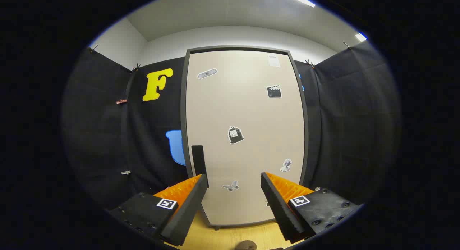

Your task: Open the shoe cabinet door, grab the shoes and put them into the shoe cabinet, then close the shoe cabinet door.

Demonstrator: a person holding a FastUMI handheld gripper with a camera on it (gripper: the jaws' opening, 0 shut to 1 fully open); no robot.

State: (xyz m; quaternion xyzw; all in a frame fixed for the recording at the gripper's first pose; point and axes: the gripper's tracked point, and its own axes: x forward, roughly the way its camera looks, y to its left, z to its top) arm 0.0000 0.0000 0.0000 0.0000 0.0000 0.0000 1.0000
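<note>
The shoe cabinet (244, 99) stands straight ahead, a tall beige door in a dark grey frame with several small stickers on it. The door is closed. Its black handle (198, 160) runs upright along the door's left edge, just above my left fingertip. My gripper (234, 181) is open, its two black-and-orange fingers spread wide with nothing between them, held a short way in front of the lower part of the door. A small brown rounded thing (246, 245), perhaps part of a shoe, lies on the floor below the fingers; too little of it shows to tell.
The wooden floor (233, 235) runs up to the cabinet's foot. Black cloth walls (345, 127) close in on both sides of the cabinet.
</note>
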